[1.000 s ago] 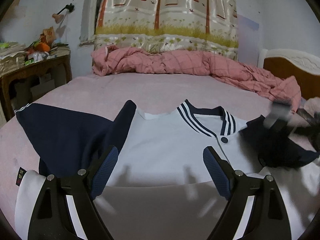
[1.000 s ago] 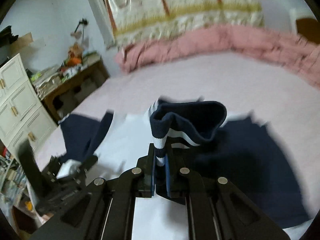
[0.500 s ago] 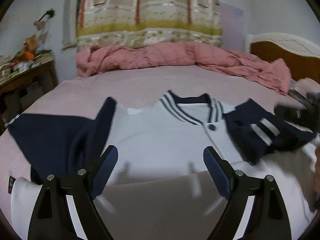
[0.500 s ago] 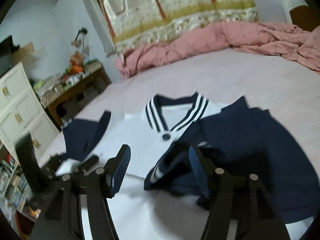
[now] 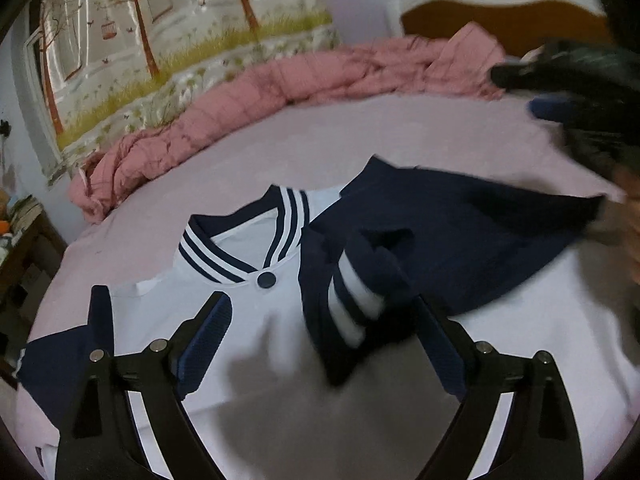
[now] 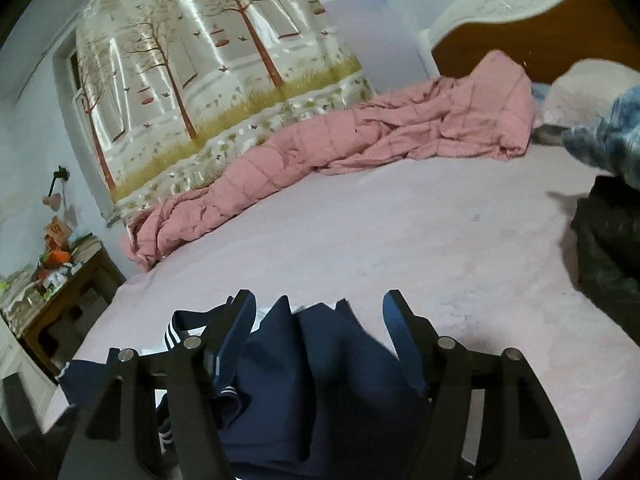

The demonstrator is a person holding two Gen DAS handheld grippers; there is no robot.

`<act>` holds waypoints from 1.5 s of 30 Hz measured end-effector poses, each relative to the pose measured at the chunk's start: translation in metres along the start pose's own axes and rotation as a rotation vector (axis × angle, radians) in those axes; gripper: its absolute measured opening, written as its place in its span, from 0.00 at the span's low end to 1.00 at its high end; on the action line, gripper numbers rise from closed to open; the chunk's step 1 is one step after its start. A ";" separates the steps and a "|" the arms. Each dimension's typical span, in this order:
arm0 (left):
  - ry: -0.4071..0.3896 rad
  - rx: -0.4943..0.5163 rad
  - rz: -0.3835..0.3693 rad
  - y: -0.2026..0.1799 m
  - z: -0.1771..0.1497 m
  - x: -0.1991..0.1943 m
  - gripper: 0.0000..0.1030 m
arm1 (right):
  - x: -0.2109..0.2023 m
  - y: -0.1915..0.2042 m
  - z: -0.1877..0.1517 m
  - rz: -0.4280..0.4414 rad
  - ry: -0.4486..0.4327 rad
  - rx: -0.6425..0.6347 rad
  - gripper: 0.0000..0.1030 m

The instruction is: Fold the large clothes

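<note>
The right gripper (image 6: 316, 328) is seen with its jaws opening and parted, nothing pressed between the pads; the navy sleeve (image 6: 320, 380) of the jacket lies loose on the bed beneath and between the fingers, its white-striped cuff (image 6: 172, 336) showing just left of the left finger. The left gripper (image 5: 324, 344) is likewise held with its jaws opening and spread wide, gripping nothing; the white front of the varsity jacket (image 5: 256, 340) is spread flat under it, and the folded-over navy sleeve with its striped cuff (image 5: 352, 304) is laid across the jacket's chest, close to the right finger, though contact cannot be told because of blur. The striped collar (image 5: 240, 248) and a dark snap button (image 5: 266, 279) are found just beyond the fingertips. The jacket's other navy sleeve (image 5: 60, 360) is spread at the lower left. Beyond the garment a broad stretch of bare pink bedsheet (image 6: 400, 232) is left open, bounded at the far side by a rumpled pink quilt (image 6: 360, 144), the tree-printed curtain (image 6: 200, 72) and the headboard (image 6: 520, 28). A cluttered wooden table (image 6: 56, 296) stands off the bed's left edge, and a dark garment (image 6: 608, 248) lies at the right.
</note>
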State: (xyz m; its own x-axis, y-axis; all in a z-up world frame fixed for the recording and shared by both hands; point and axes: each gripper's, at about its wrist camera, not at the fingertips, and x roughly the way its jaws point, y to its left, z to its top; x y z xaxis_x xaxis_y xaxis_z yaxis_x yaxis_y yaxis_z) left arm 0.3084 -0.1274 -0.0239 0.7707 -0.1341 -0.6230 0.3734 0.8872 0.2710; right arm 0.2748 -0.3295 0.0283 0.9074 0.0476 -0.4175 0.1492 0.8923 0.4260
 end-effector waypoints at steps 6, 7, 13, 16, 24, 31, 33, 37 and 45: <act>0.061 -0.225 0.007 0.039 0.004 0.025 0.30 | 0.009 0.009 -0.005 0.060 0.069 -0.040 0.66; 0.067 -0.237 0.034 0.046 0.001 0.026 0.07 | 0.008 0.014 -0.008 0.054 0.067 -0.066 0.66; 0.011 -0.279 0.288 0.092 -0.014 0.008 0.07 | 0.019 0.035 -0.021 0.037 0.131 -0.169 0.67; 0.028 -0.269 0.417 0.120 -0.020 0.005 0.07 | 0.033 0.041 -0.030 0.046 0.207 -0.194 0.67; 0.113 -0.324 0.481 0.178 -0.052 0.018 0.07 | 0.087 0.041 -0.058 -0.003 0.463 -0.215 0.71; 0.220 -0.429 0.493 0.191 -0.077 0.047 0.14 | 0.099 0.035 -0.063 -0.019 0.490 -0.193 0.71; 0.206 -0.444 0.467 0.192 -0.078 0.045 0.17 | 0.100 0.040 -0.065 -0.063 0.478 -0.228 0.71; 0.105 -0.450 0.408 0.191 -0.079 0.027 0.35 | 0.095 0.051 -0.065 -0.155 0.418 -0.303 0.71; -0.108 -0.447 0.377 0.191 -0.077 -0.020 0.75 | 0.080 0.062 -0.058 -0.184 0.299 -0.357 0.77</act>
State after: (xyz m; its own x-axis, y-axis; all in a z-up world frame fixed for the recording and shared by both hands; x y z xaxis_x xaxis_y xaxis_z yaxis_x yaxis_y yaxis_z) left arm 0.3249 0.0782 -0.0164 0.8649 0.2034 -0.4589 -0.1724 0.9790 0.1090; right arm 0.3334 -0.2439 -0.0253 0.7183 -0.0451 -0.6943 0.1048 0.9935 0.0439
